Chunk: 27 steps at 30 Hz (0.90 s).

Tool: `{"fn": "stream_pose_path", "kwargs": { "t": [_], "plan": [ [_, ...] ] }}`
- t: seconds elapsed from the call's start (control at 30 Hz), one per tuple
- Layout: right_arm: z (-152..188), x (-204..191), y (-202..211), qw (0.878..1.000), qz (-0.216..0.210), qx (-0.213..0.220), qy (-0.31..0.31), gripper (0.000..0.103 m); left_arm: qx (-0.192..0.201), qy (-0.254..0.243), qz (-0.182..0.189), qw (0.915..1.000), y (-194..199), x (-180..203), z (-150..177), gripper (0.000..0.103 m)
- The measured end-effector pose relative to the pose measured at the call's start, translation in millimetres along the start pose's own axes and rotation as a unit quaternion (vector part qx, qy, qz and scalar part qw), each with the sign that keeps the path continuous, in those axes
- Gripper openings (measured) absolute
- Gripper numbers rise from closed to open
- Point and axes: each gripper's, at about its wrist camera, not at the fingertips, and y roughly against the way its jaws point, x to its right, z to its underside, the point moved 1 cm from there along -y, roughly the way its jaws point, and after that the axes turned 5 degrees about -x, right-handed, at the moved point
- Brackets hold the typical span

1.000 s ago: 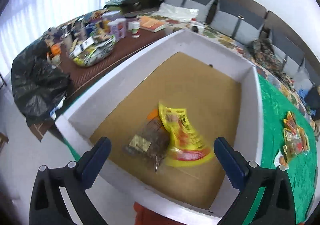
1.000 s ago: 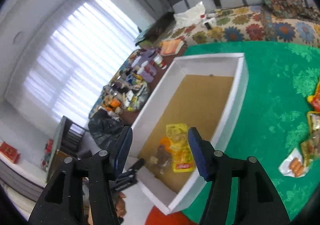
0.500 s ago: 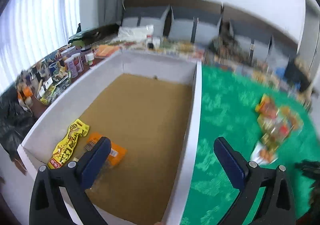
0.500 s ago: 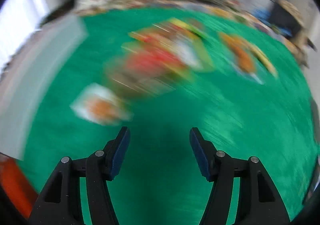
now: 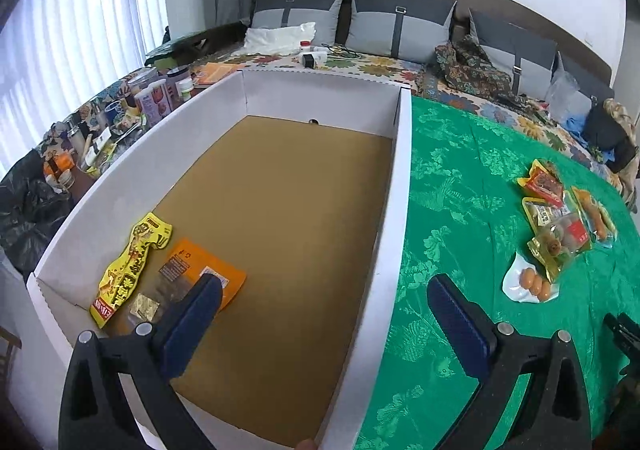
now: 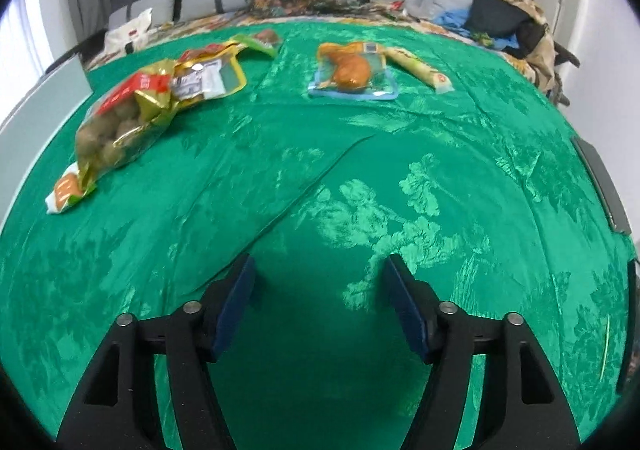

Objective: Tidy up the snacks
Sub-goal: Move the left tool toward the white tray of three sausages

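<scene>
A white box (image 5: 394, 185) with a brown floor holds a yellow packet (image 5: 130, 264), an orange packet (image 5: 200, 274) and a clear dark packet (image 5: 154, 300) in its near left corner. My left gripper (image 5: 320, 314) is open and empty above the box's near right wall. Several snack packets (image 5: 560, 226) lie on the green cloth to the right. My right gripper (image 6: 318, 302) is open and empty over bare green cloth (image 6: 320, 177). Ahead of it lie a bag of round snacks (image 6: 116, 129), a clear packet with an orange piece (image 6: 352, 73) and a long stick packet (image 6: 418, 67).
A cluttered side table (image 5: 112, 121) with jars and bottles stands left of the box. A sofa (image 5: 400, 29) with grey cushions runs along the back wall. Clothes and bags (image 6: 508, 21) lie at the far right. A dark flat object (image 6: 604, 185) sits at the cloth's right edge.
Both grippers have swung right. The left view went from over the box's near left corner to its right wall. The right view left the box and now faces the snacks on the cloth.
</scene>
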Motion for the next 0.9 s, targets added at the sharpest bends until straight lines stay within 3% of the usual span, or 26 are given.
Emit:
{"fn": "stream_pose_path", "kwargs": {
  "t": [0.13, 0.33, 0.53, 0.63, 0.73, 0.77, 0.9],
  "plan": [
    [-3.5, 0.2, -4.4, 1.000, 0.001, 0.000, -0.004, 0.075, 0.006, 0.002, -0.031, 0.9995, -2.1, 6.4, 0.1, 0.101],
    [-4.4, 1.4, -7.9, 1.000, 0.004, -0.003, -0.011, 0.080, 0.021, 0.011, -0.041, 0.9989, 4.4, 4.2, -2.5, 0.101],
    [-4.7, 1.6, -8.4, 1.000, 0.004, -0.003, -0.011, 0.080, 0.108, 0.016, -0.087, 0.9901, 51.3, 22.1, -4.6, 0.102],
    [-4.9, 1.4, -8.6, 1.000, 0.004, -0.003, -0.011, 0.081, 0.145, -0.007, -0.067, 0.9871, 74.9, 47.0, -2.9, 0.102],
    [-4.8, 1.6, -8.4, 1.000, 0.004, -0.003, -0.011, 0.081, 0.147, -0.034, -0.015, 0.9884, 83.7, 76.5, 1.2, 0.103],
    [-4.8, 1.6, -8.5, 1.000, 0.004, -0.003, -0.011, 0.081, 0.134, -0.047, 0.013, 0.9898, 80.9, 89.0, 4.0, 0.103],
    [-4.8, 1.7, -8.4, 1.000, 0.004, -0.003, -0.011, 0.082, 0.065, -0.074, 0.066, 0.9929, 51.9, 124.8, 18.8, 0.103]
  ]
}}
